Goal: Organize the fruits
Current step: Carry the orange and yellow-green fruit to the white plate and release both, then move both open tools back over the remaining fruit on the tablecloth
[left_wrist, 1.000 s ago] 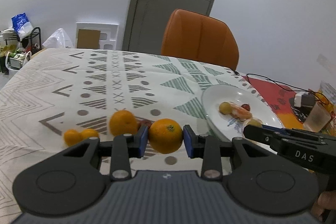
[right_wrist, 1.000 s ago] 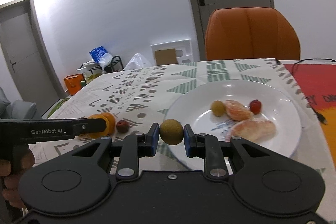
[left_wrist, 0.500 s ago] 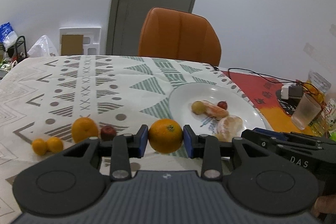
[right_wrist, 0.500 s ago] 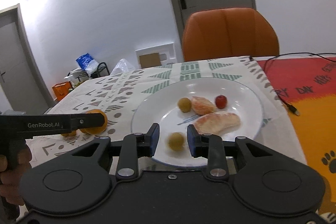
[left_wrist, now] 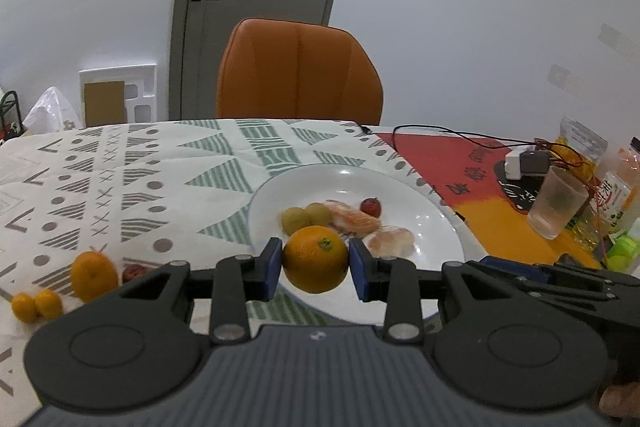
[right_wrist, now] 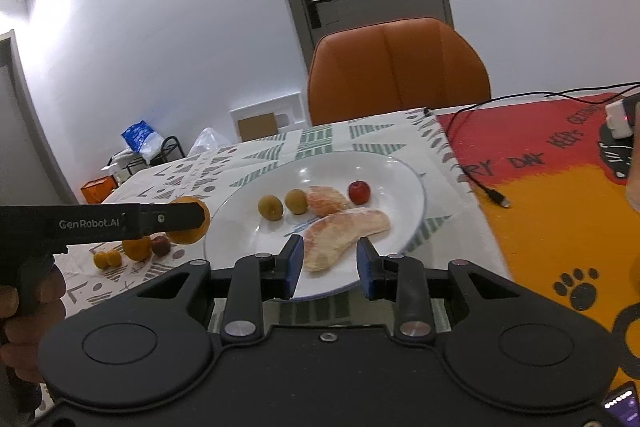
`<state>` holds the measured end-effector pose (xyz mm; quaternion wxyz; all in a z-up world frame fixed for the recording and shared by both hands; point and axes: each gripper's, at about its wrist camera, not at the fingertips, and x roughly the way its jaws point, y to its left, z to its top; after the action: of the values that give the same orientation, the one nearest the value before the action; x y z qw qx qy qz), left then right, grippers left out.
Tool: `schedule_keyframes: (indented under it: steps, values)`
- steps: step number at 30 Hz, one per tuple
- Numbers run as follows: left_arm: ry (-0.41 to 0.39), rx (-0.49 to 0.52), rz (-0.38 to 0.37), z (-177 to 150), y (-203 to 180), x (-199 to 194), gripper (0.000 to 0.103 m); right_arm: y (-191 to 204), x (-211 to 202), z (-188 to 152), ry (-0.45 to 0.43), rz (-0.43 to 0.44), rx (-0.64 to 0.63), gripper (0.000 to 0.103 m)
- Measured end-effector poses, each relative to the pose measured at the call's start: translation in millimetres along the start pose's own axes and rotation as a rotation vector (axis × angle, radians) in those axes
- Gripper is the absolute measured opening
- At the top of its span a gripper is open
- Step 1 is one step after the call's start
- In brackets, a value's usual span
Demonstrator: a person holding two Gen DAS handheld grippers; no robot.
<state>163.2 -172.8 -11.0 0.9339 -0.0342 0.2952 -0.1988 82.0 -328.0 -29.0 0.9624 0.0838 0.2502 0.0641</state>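
My left gripper (left_wrist: 315,263) is shut on an orange (left_wrist: 316,259) and holds it above the near left rim of the white plate (left_wrist: 436,227). My right gripper (right_wrist: 330,265) is open and empty over the plate's (right_wrist: 408,187) near edge. On the plate lie two yellow-green round fruits (right_wrist: 270,207), two peeled citrus pieces (right_wrist: 344,231) and a small red fruit (right_wrist: 359,191). On the cloth to the left sit another orange (left_wrist: 93,275), a dark red fruit (left_wrist: 134,271) and two small kumquats (left_wrist: 36,305).
An orange chair (left_wrist: 298,75) stands behind the table. A plastic cup (left_wrist: 556,201), bottles, a charger and cables sit on the red and orange mat (left_wrist: 480,187) at the right. The patterned cloth (left_wrist: 120,179) stretches to the left.
My right gripper opened and let the yellow-green fruit go onto the plate, then drew back. My left gripper carried the orange to the right, toward the plate.
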Motion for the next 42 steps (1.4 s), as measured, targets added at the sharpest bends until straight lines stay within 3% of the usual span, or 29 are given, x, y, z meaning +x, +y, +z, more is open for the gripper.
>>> schedule_keyframes:
  steps: [7,10,14,22,36,42]
  values:
    - [-0.005,0.014,0.002,4.8,-9.3,5.4,0.035,-6.2,-5.7,0.9,-0.01,-0.004,0.006,0.031]
    - [-0.028,0.021,0.029,7.5,-10.4,3.0,0.04,-6.5,-7.9,0.9,-0.012,-0.004,0.008,0.031]
    - [-0.037,0.018,0.041,9.2,-5.3,-4.4,0.061,-4.6,-6.6,0.8,-0.012,0.004,0.009,0.032]
    - [-0.066,0.001,0.112,6.0,18.3,-24.3,0.076,13.4,0.3,0.3,-0.009,0.044,-0.005,0.037]
    - [-0.089,-0.073,0.244,1.5,78.8,-62.7,0.08,60.9,18.4,2.2,0.001,0.126,-0.061,0.055]
    - [-0.097,-0.09,0.288,-0.4,98.3,-74.1,0.081,76.3,26.6,3.6,0.003,0.154,-0.079,0.075]
